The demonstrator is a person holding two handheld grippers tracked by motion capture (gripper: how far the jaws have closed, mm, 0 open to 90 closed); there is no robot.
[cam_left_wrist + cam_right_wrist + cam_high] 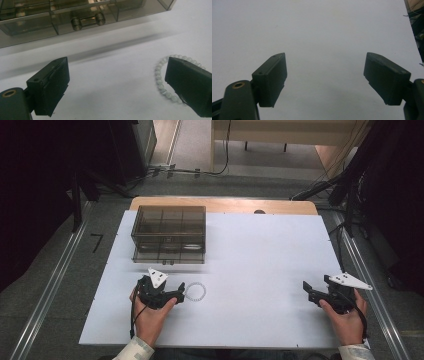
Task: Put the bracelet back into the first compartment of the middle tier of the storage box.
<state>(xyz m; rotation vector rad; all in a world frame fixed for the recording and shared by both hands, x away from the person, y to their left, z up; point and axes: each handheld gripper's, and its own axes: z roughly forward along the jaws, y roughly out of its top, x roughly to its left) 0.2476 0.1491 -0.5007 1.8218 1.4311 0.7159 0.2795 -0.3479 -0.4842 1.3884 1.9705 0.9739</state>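
One white bead bracelet (pixel 195 292), a closed ring of small pale round beads, lies flat on the white bench (pixel 260 260), in the near-left part of it, well inside every edge. The left tongs (pixel 176 296) sit just left of it with their jaws standing wide apart; in the left gripper view one jaw covers the bracelet's (pixel 160 78) near side, and nothing sits between the pads. One smoky transparent plastic box with inner compartments (pixel 169 233) stands behind them near the bench's far-left corner, a strip of bare bench between box and bracelet. The right tongs (pixel 307 291) rest close to the bench's right edge, jaws likewise spread on nothing, with bare white surface ahead of them (pixel 324 75). The whole middle and far-right of the bench lies open. Two hands, two tongs.
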